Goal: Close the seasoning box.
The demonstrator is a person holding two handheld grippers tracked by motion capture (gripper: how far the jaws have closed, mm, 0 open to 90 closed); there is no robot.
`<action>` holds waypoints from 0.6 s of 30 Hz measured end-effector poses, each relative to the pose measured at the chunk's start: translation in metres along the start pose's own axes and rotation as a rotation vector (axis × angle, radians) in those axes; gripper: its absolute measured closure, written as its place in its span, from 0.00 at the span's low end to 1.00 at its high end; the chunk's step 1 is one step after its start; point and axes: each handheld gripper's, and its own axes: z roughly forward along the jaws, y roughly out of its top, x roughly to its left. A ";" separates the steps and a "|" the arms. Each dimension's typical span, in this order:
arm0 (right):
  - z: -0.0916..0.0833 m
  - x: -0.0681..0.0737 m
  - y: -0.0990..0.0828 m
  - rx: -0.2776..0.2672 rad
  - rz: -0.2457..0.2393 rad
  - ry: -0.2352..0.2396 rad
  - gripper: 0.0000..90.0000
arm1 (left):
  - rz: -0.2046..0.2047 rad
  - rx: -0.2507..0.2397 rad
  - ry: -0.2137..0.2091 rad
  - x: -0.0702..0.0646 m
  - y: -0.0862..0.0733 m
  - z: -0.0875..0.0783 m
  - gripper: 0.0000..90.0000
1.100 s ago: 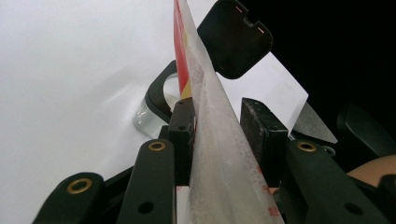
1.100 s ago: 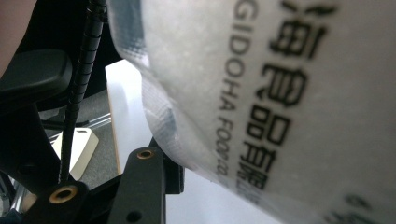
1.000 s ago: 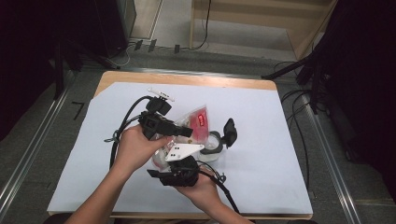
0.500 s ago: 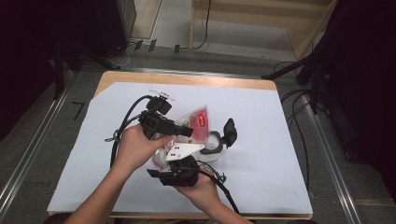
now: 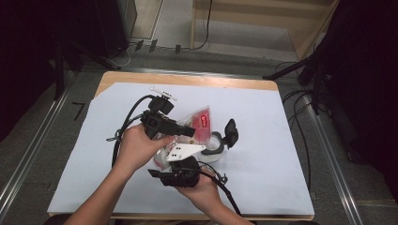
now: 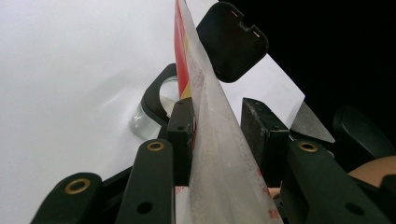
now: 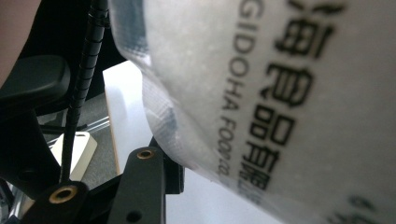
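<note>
A frosted plastic bag (image 7: pixel 280 93) takes up most of the right gripper view, hanging close before the camera. Black printed characters and Latin letters run down its face, blurred by nearness. At the bottom left rises one black jaw of the right gripper (image 7: pixel 175 175), its brass rivets showing; its tip meets the bag's lower edge. Behind it lies the white table (image 7: pixel 126 116). A ribbed black cable (image 7: pixel 86 70) runs down the left side.

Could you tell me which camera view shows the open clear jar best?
The left gripper view: the jar stands open beyond the plastic bag, its black lid flipped back. The high view shows it small, half-hidden behind the grippers.
</note>
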 end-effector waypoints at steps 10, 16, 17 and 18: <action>-0.001 0.000 0.000 0.001 0.002 0.001 0.70 | 0.003 0.003 0.001 -0.001 0.001 0.000 0.74; -0.001 0.001 0.000 -0.003 0.007 -0.001 0.70 | 0.004 0.008 0.003 -0.002 0.002 0.001 0.74; -0.001 0.001 0.000 -0.002 0.006 -0.002 0.70 | 0.004 0.008 0.003 -0.002 0.002 0.001 0.74; -0.001 0.001 0.000 -0.003 0.006 -0.002 0.70 | 0.007 0.008 0.004 -0.002 0.002 0.001 0.74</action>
